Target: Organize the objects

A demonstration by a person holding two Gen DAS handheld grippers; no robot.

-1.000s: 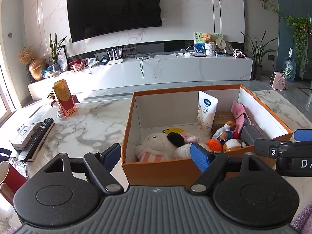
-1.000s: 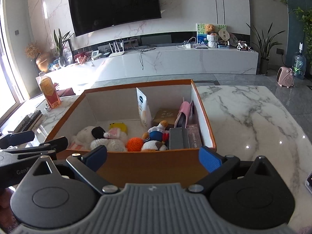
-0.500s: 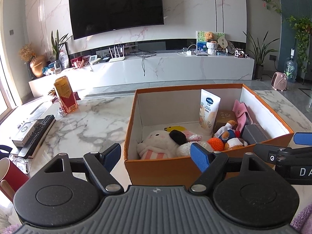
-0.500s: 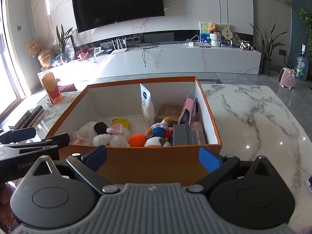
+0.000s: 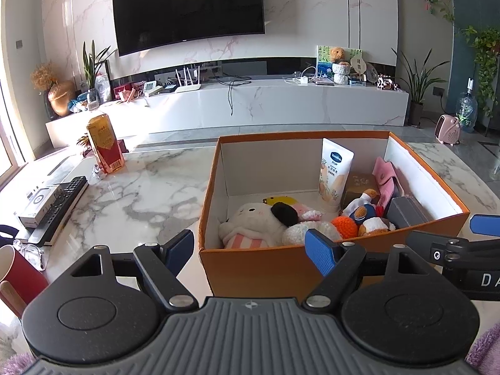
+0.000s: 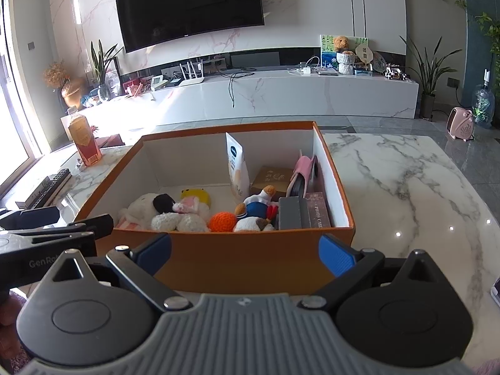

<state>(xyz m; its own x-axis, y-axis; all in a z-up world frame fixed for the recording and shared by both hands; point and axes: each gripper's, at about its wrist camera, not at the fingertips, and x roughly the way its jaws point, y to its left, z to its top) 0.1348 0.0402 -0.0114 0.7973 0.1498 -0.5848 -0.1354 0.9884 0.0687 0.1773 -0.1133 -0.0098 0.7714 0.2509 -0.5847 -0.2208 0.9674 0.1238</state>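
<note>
While both the left gripper (image 5: 250, 250) and right gripper (image 6: 245, 254) hang spread and empty before the orange box (image 6: 250, 259), its long axis runs sideways on the worktop (image 6: 406, 187), lotion tube (image 5: 335, 172) upright inside.

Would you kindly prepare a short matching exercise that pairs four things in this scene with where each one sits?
Things:
1. lotion tube
2. orange yarn ball
3. remote control
4. red and gold carton

Places:
A. lying on the marble table, left of the orange box
B. upright against the back wall inside the box
C. standing on the table's far left part
D. among the plush toys, near the front wall inside the box

Pairs: 1-B, 2-D, 3-A, 4-C
</note>
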